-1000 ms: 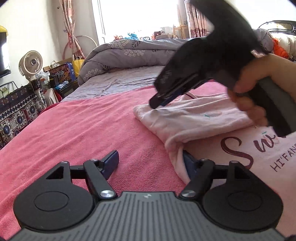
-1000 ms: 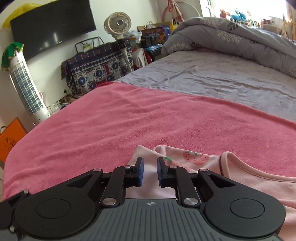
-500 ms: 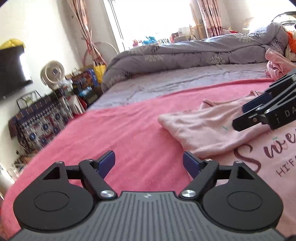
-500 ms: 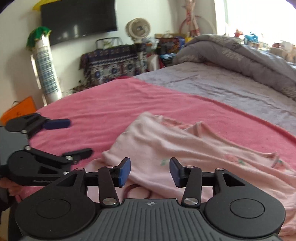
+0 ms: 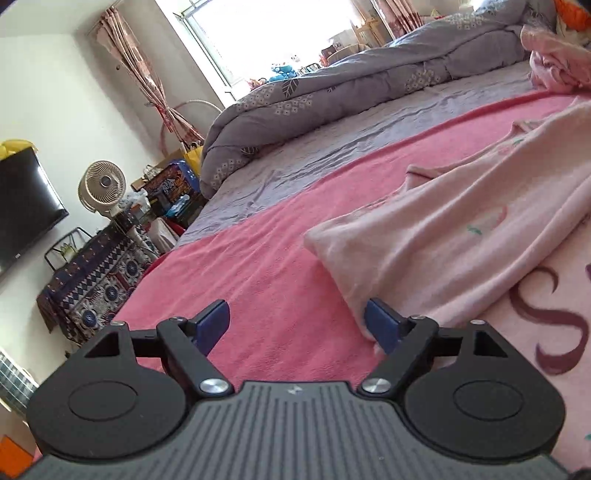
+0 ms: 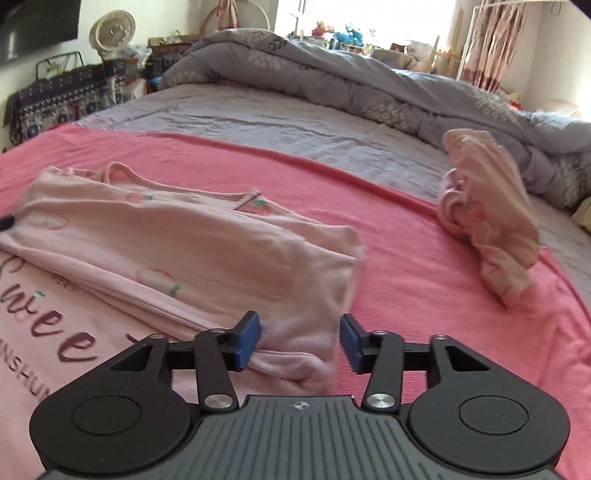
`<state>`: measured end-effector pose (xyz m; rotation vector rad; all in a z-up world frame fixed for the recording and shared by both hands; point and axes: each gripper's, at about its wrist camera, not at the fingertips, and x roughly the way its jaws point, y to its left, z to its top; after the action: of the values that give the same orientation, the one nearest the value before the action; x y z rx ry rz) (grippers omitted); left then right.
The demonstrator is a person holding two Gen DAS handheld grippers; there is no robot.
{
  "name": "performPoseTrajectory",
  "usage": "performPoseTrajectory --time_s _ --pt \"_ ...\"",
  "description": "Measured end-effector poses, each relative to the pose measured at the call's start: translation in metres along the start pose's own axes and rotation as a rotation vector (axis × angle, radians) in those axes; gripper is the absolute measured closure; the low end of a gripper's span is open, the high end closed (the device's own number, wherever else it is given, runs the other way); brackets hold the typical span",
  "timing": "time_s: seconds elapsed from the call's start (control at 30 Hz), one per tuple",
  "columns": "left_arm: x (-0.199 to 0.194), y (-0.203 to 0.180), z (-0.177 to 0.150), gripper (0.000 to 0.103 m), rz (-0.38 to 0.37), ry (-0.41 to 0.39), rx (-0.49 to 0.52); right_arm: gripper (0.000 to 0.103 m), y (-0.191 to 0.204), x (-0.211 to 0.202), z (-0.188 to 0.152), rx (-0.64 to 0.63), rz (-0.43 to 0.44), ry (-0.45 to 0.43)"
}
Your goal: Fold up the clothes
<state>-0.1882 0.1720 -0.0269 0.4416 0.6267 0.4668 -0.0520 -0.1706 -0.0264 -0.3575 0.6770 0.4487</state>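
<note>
Jaws of both grippers spread: right gripper [image 6: 299,341] has just been opening, straddling the pink shirt's [image 6: 192,254] folded sleeve unpinched; dragging could undo the fold.

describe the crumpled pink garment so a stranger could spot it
On the pink blanket, look right of the flat pink shirt. The crumpled pink garment sits alone near the blanket's far edge, bunched in a heap, not spread flat.

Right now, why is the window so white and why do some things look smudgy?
Left wrist view: the window is blown out by daylight, and the fisheye bends the walls. Right wrist view: the pink shirt edge and crumpled pink garment are motion-blurred.
</note>
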Motion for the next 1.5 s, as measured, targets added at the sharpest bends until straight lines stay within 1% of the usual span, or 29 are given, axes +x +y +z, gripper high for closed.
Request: performPoseTrajectory --time_s 0.03,0.07,0.1,0.13,0.17,0.23,0.27,0.3,0.37,0.4,0.43,0.47,0.53,0.6,0.63,0.67,0.7,0.8,0.87,0.93,0.97,1.0,1.07,1.13,1.2,1.23,1.33,1.4,1.5 --pt "0.002 0.002 -0.001 0.019 0.019 0.014 0.009 0.043 -0.003 -0.003 -0.001 -0.002 -0.028 0.001" --pt "0.002 0.01 0.0 0.019 0.02 0.026 -0.016 0.043 -0.007 -0.007 -0.003 -0.002 -0.038 -0.005" --pt "0.003 0.018 0.002 0.019 0.019 0.036 -0.045 0.043 -0.01 -0.009 -0.003 0.009 -0.028 -0.019" --pt "0.002 0.025 0.005 0.021 0.003 0.038 -0.085 0.043 -0.014 -0.012 -0.003 0.023 -0.013 -0.034" --pt "0.0 0.032 0.011 0.023 -0.036 0.029 -0.137 0.043 -0.018 -0.008 0.0 0.049 0.005 -0.051" --pt "-0.01 0.035 0.022 0.024 -0.161 -0.021 -0.186 0.043 -0.024 -0.004 0.007 0.119 0.048 -0.079" --pt "-0.016 0.029 0.029 0.024 -0.215 -0.055 -0.182 0.043 -0.025 -0.003 0.012 0.149 0.08 -0.089" --pt "-0.018 0.018 0.036 0.023 -0.246 -0.077 -0.157 0.043 -0.021 -0.001 0.015 0.157 0.114 -0.1" --pt "-0.022 -0.006 0.05 0.022 -0.301 -0.12 -0.104 0.043 0.0 0.005 0.026 0.107 0.19 -0.127" --pt "-0.02 -0.017 0.054 0.022 -0.315 -0.121 -0.08 0.044 0.014 0.009 0.03 0.07 0.214 -0.142" --pt "-0.017 -0.028 0.058 0.022 -0.327 -0.12 -0.057 0.044 0.027 0.014 0.033 0.033 0.23 -0.153" --pt "-0.013 -0.038 0.058 0.022 -0.338 -0.107 -0.044 0.044 0.035 0.019 0.035 0.016 0.237 -0.142" --pt "0.004 -0.05 0.054 0.021 -0.351 -0.041 -0.014 0.044 0.05 0.032 0.037 -0.004 0.247 -0.107" --pt "0.016 -0.046 0.041 0.02 -0.396 -0.032 -0.06 0.044 0.055 0.051 0.032 -0.004 0.246 -0.039" --pt "0.019 -0.043 0.04 0.02 -0.411 -0.02 -0.084 0.04 0.05 0.056 0.029 0.026 0.263 -0.04" --pt "0.022 -0.041 0.04 0.02 -0.425 -0.007 -0.108 0.039 0.044 0.06 0.027 0.065 0.289 -0.053" --pt "0.024 -0.038 0.04 0.019 -0.439 0.006 -0.132 0.04 0.041 0.061 0.028 0.082 0.293 -0.054" --pt "0.019 -0.038 0.042 0.019 -0.414 0.018 -0.112 0.04 0.049 0.057 0.028 0.033 0.25 -0.06" --pt "0.016 -0.037 0.044 0.019 -0.397 0.036 -0.103 0.041 0.046 0.048 0.028 0.042 0.21 -0.06" --pt "0.018 -0.036 0.05 0.018 -0.382 0.081 -0.117 0.041 0.04 0.033 0.024 0.073 0.147 -0.104" --pt "0.018 -0.038 0.052 0.018 -0.371 0.096 -0.118 0.041 0.039 0.027 0.023 0.065 0.131 -0.126" --pt "0.019 -0.041 0.054 0.017 -0.358 0.101 -0.111 0.041 0.038 0.025 0.022 0.057 0.124 -0.127" --pt "0.018 -0.045 0.054 0.017 -0.342 0.099 -0.098 0.04 0.041 0.034 0.018 0.044 0.114 -0.067" --pt "0.019 -0.042 0.053 0.016 -0.354 0.101 -0.11 0.039 0.038 0.042 0.012 0.048 0.133 -0.049" --pt "0.021 -0.038 0.051 0.016 -0.372 0.107 -0.129 0.04 0.03 0.041 0.015 0.069 0.158 -0.028" --pt "0.021 -0.038 0.051 0.016 -0.377 0.111 -0.135 0.042 0.027 0.039 0.015 0.06 0.151 -0.022" --pt "0.022 -0.039 0.052 0.015 -0.374 0.112 -0.129 0.042 0.021 0.032 0.012 0.011 0.109 -0.01" --pt "0.021 -0.039 0.051 0.015 -0.37 0.108 -0.129 0.042 0.011 0.025 0.01 0.033 0.106 -0.005" --pt "0.021 -0.041 0.05 0.014 -0.363 0.102 -0.132 0.037 -0.003 0.02 0.004 0.067 0.041 0.007"
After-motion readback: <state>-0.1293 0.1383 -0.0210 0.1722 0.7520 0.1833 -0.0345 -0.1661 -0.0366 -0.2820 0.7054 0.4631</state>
